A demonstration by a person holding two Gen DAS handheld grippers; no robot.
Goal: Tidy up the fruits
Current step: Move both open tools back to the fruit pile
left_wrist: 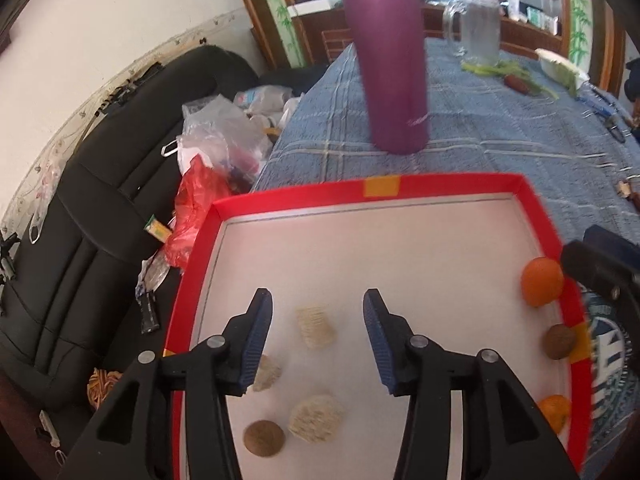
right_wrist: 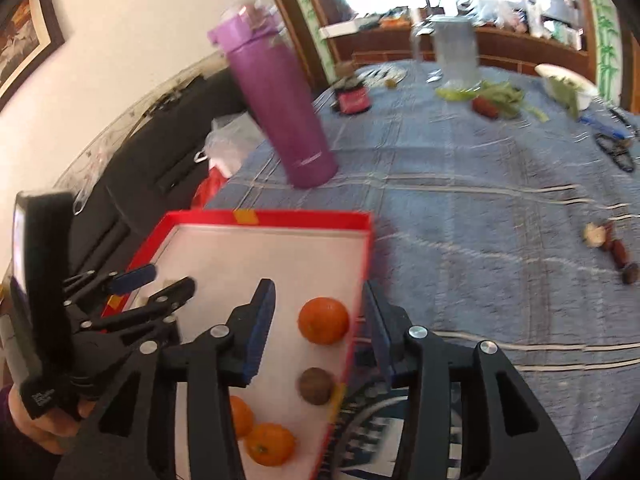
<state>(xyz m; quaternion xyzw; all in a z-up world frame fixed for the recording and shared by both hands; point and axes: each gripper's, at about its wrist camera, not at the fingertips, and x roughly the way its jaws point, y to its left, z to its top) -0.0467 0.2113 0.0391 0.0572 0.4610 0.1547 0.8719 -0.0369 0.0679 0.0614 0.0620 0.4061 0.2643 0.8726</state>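
A tray (left_wrist: 400,188) lay on the table (left_wrist: 500,136) at its near left corner, with a bottle (left_wrist: 386,60) standing just behind it. Inside, along the right wall, sat an orange (left_wrist: 542,281), a nut (left_wrist: 560,341) nearer, then two more oranges (right_wrist: 270,443) nearest. Toward the tray's left lay three puffed pieces (left_wrist: 316,327) and a round nut (left_wrist: 265,438). A jug (left_wrist: 478,26) stood far behind, greens (left_wrist: 496,69) before it. Dates (right_wrist: 618,250) lay well right of the tray. A sofa (left_wrist: 100,200) ran left of the table
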